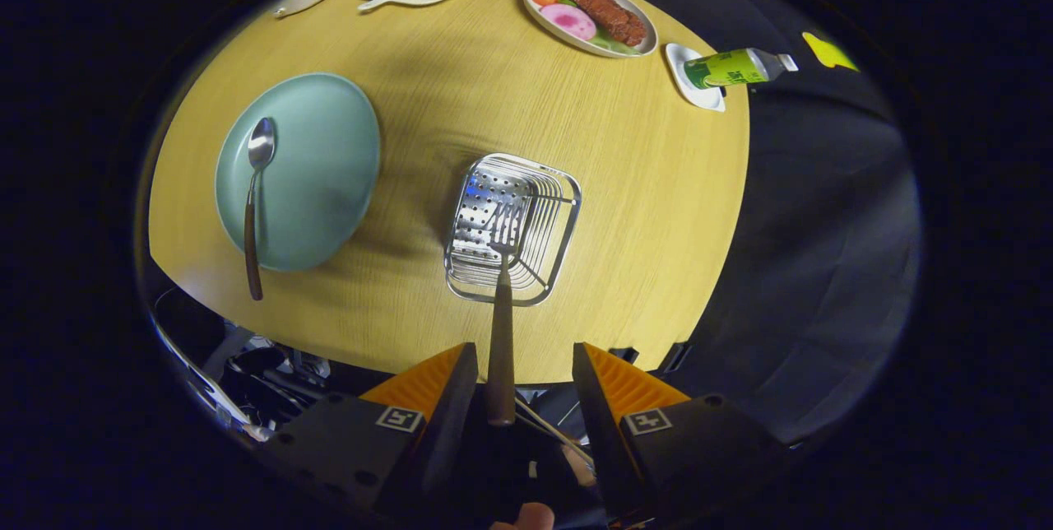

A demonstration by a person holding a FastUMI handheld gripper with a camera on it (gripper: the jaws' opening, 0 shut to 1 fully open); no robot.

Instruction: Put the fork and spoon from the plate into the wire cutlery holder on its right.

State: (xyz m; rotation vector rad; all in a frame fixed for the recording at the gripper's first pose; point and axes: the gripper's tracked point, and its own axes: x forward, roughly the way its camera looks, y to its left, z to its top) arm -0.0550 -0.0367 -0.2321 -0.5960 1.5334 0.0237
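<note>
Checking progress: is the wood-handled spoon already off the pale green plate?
No, the wood-handled spoon lies on the pale green plate, handle overhanging its rim.

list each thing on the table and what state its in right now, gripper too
gripper: open, fingers apart
fork: handle against one finger, tines over the wire cutlery holder
wire cutlery holder: upright on the table, right of the plate
spoon: lying on the plate, bowl up
plate: flat, holds just the spoon
bottle: lying on its side on a small white dish
</note>
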